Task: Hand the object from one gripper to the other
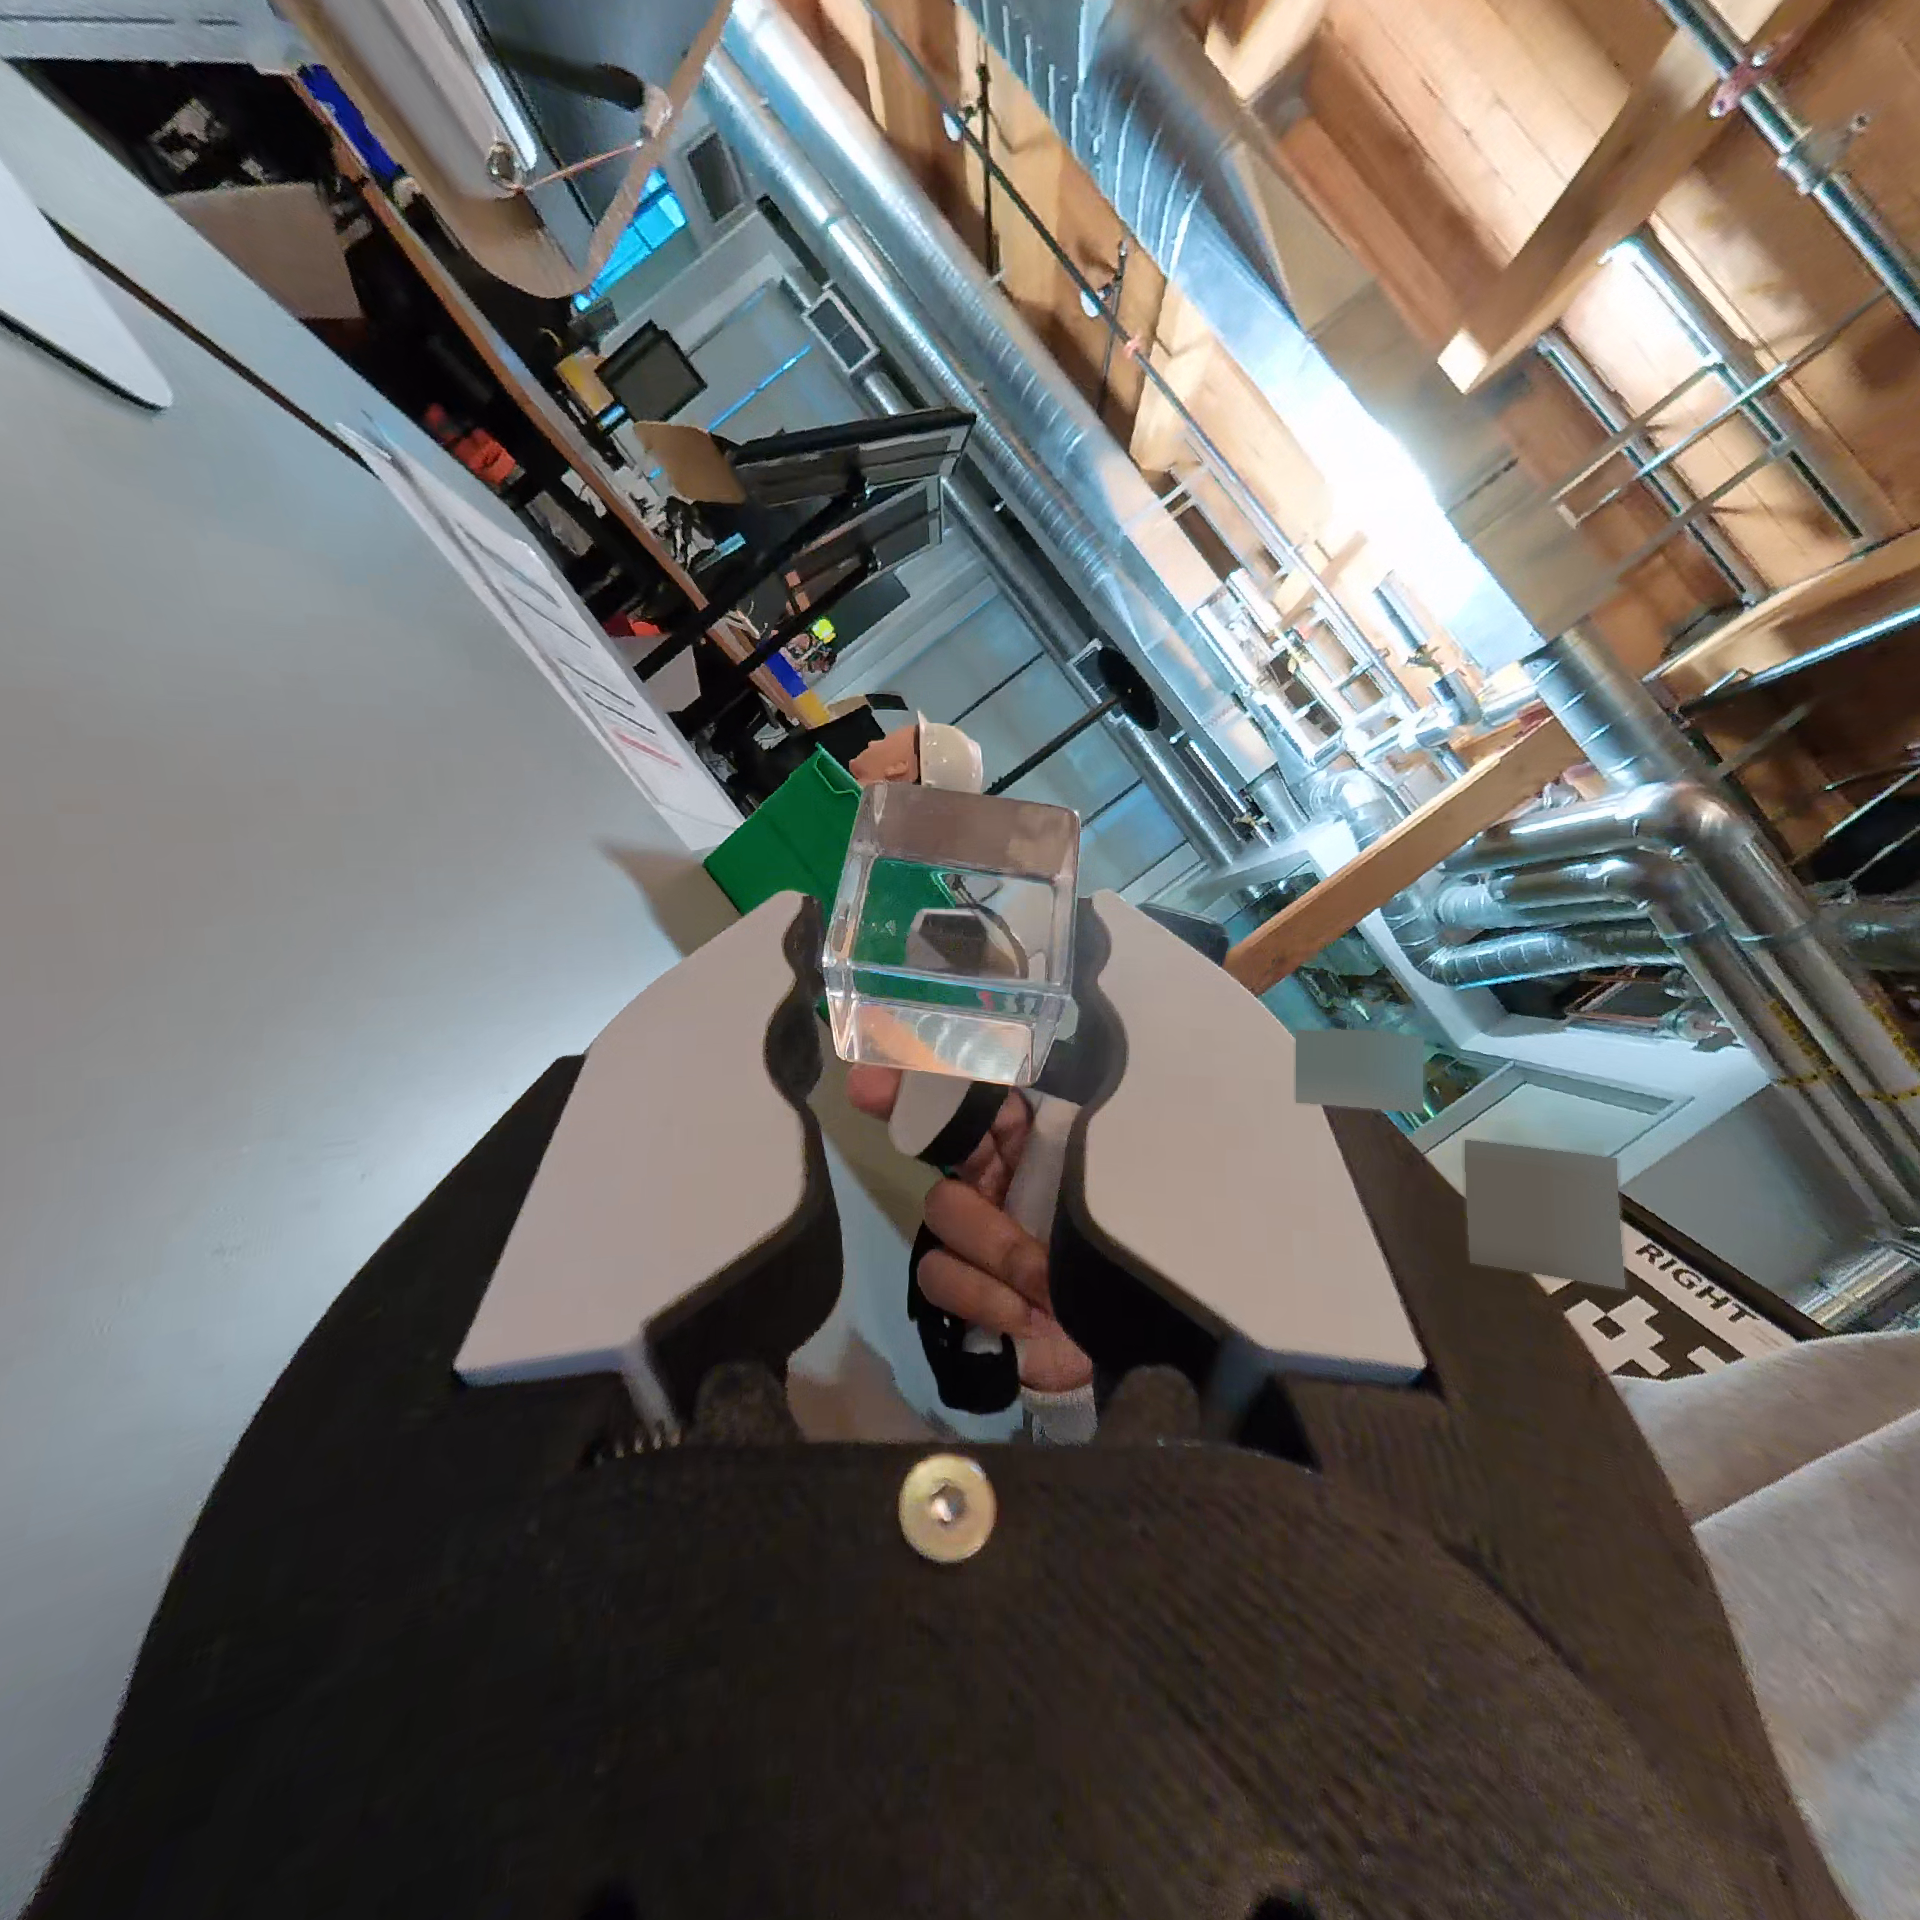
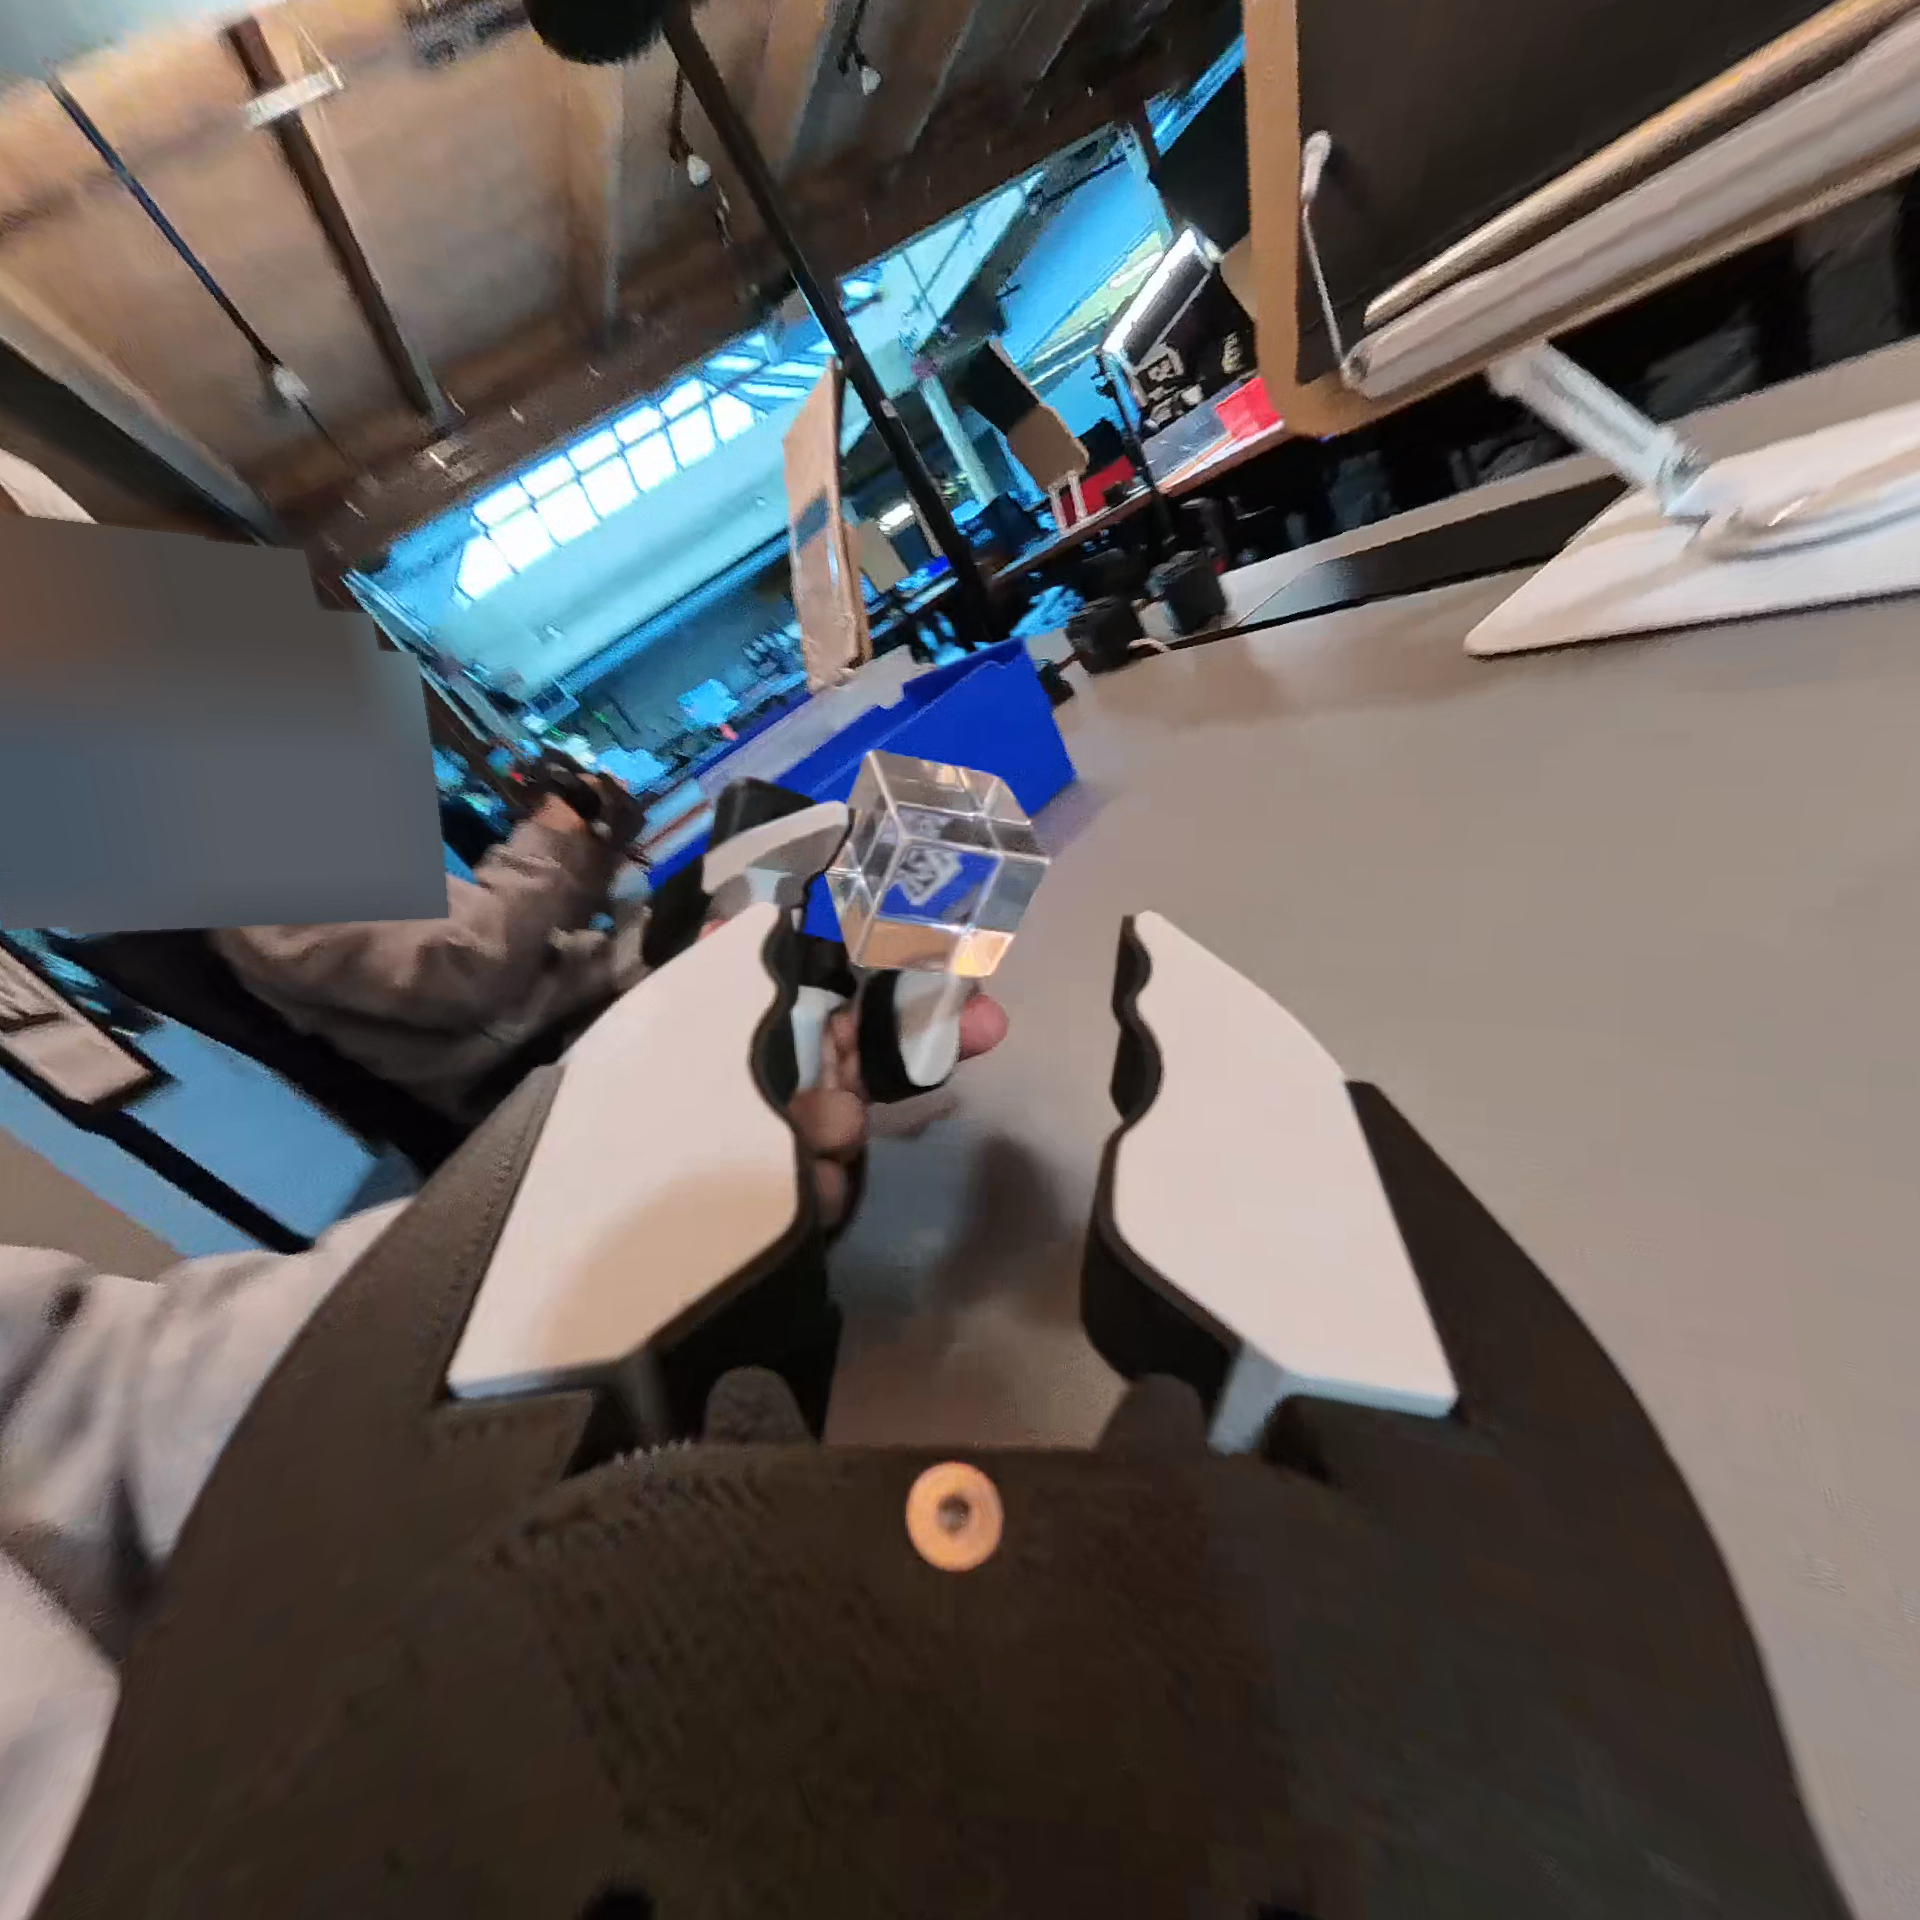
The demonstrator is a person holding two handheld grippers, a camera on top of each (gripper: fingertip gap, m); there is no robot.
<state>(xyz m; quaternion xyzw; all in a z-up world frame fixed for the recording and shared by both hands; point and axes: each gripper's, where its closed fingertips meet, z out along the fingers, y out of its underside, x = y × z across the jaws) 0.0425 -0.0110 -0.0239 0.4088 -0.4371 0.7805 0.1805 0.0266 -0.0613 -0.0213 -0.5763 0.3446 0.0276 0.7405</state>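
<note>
A clear glass cube (image 1: 951, 925) with a small dark shape inside sits between the pads of my left gripper (image 1: 945, 914), which is shut on it and holds it up in the air. In the right wrist view the cube (image 2: 935, 873) is just past the tips of my right gripper (image 2: 951, 925), which is open and empty. The left gripper's white fingers (image 2: 774, 847) clamp the cube there from the upper left and from below. In the left wrist view the right gripper's fingers (image 1: 920, 1117) stand above and below the cube, with a hand behind them.
A grey table (image 1: 260, 831) lies below, with a paper sheet (image 1: 540, 623), a green bin (image 1: 790, 852), a blue bin (image 2: 966, 717) and a monitor stand's base (image 2: 1714, 582). A person's sleeve (image 2: 364, 987) is at the left. Some 6 cm of space lies between my two pairs of fingers.
</note>
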